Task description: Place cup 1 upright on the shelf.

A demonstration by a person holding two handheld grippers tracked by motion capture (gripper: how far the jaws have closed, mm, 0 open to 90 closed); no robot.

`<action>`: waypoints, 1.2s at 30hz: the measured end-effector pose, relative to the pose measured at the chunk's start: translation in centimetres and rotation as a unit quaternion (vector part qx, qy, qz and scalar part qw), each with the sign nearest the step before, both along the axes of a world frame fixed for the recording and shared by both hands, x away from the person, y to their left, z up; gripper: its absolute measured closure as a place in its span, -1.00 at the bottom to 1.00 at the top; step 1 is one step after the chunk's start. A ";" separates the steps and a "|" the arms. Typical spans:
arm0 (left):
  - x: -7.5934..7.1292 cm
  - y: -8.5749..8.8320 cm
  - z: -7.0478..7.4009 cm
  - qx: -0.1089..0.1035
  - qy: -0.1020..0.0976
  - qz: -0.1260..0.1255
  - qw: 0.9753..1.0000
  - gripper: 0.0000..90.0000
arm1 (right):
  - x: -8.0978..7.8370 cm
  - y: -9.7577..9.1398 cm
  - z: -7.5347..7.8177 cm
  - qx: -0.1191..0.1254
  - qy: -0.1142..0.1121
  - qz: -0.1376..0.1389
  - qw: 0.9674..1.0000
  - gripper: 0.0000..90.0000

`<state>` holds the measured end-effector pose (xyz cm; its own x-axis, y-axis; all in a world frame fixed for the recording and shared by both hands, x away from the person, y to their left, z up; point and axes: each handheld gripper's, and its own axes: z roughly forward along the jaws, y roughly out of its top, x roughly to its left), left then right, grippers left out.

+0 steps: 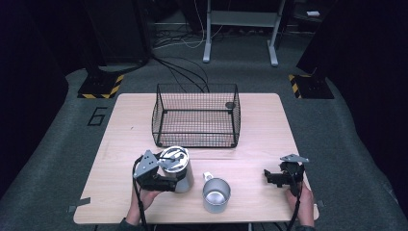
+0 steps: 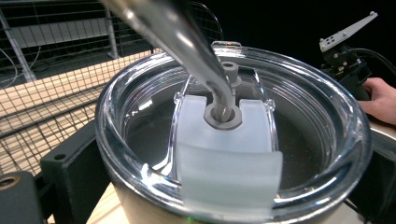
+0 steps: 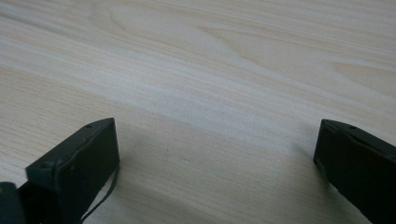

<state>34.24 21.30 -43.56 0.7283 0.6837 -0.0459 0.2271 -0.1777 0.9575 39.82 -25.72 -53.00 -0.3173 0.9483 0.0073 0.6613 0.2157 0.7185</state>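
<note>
High view: left gripper (image 1: 169, 174) at the near-left of the wooden table (image 1: 260, 120), jaws clamped round the steel tumbler (image 1: 180, 169), which stands upright on the board, just in front of the wire basket (image 1: 196, 115). Clear lid (image 1: 173, 157) seated on top, metal straw (image 1: 169, 159) slanting out of it. Open steel mug (image 1: 216, 195) just to the right of the tumbler, apart from it. Right gripper (image 1: 278, 177) well off at the near-right, low over bare wood, holding nothing.

Left gripper view: tumbler (image 2: 140, 212) wedged between the two black jaws, lid (image 2: 233, 140) very close under the lens, straw (image 2: 187, 42) running up through the grey grommet. Basket mesh (image 2: 56, 93) behind; right gripper (image 2: 348, 60) and hand (image 2: 380, 100) farther off.

Right gripper view: jaws spread wide over plain table grain (image 3: 210, 70), nothing between them.

Likely step: lifting the tumbler toward the basket. For a clean job: keep the grip low on the body and firm, since polished steel probably slips; raise straight up and hold level, so straw and lid stay put; clear the basket's near rim fully before moving forward; mind the tall straw against the wire; set down upright inside before easing the jaws apart. Right gripper best kept clear of the mug.
</note>
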 end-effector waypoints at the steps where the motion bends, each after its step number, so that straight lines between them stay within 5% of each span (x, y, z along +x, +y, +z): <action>1: 0.0 0.1 0.1 0.002 0.003 0.001 1.000 -0.91 | 0.0 0.0 0.0 0.000 0.000 0.000 1.000 -1.00; 12: 0.7 1.0 1.2 0.019 0.005 0.011 1.000 -0.91 | 0.0 0.0 0.0 0.000 0.000 0.000 1.000 -1.00; 21: 1.4 1.8 1.8 0.009 0.007 0.023 1.000 -0.91 | 0.0 0.0 0.0 0.001 0.000 0.002 1.000 -1.00; 36: 2.6 2.7 4.1 0.018 -0.012 0.033 0.999 -0.91 | 0.0 0.0 0.0 0.000 0.000 0.002 1.000 -1.00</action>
<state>36.84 24.00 -39.46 0.6821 0.7313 -0.0034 0.2157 -0.1967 0.9564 39.80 -25.76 -53.00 -0.3218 0.9468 0.0072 0.6600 0.2189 0.7186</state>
